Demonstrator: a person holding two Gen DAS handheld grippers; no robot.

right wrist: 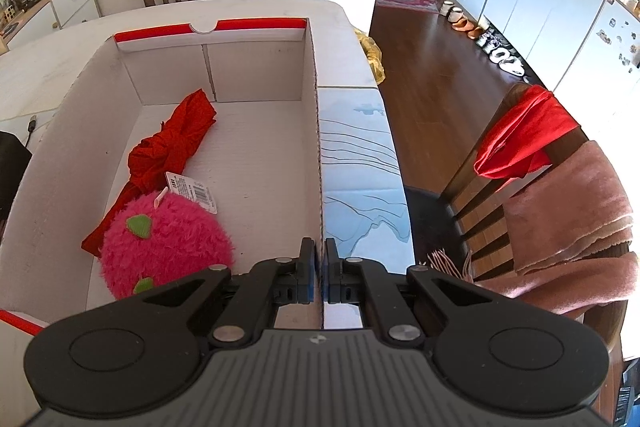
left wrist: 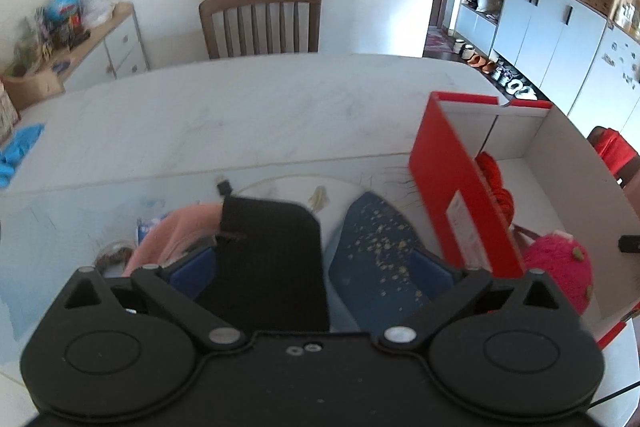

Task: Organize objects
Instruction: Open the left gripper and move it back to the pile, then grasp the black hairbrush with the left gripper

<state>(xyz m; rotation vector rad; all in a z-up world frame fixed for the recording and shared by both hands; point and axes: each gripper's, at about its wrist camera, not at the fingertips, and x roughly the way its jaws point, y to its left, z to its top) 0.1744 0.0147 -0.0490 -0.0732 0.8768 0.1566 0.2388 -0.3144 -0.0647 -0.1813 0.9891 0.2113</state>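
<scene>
My right gripper point(right wrist: 321, 259) is shut on the right wall of the red-and-white cardboard box point(right wrist: 314, 99), one finger inside and one outside. Inside the box lie a pink plush strawberry point(right wrist: 168, 243) with a tag and a red cloth point(right wrist: 172, 143). In the left wrist view the box point(left wrist: 448, 183) stands at the right, with the plush point(left wrist: 560, 271) and the red cloth point(left wrist: 494, 179) in it. My left gripper point(left wrist: 326, 227) is open just left of the box, over a pink cloth point(left wrist: 172, 235), a white plate point(left wrist: 292, 189) and a cable end point(left wrist: 224, 187).
A white marble table point(left wrist: 240, 115) with a light blue mat point(right wrist: 360, 155) at its near side. A wooden chair point(left wrist: 260, 19) stands at the far side; another chair point(right wrist: 532, 163) draped with red and pink cloths stands at the right. Blue items point(left wrist: 20, 147) lie at the table's left edge.
</scene>
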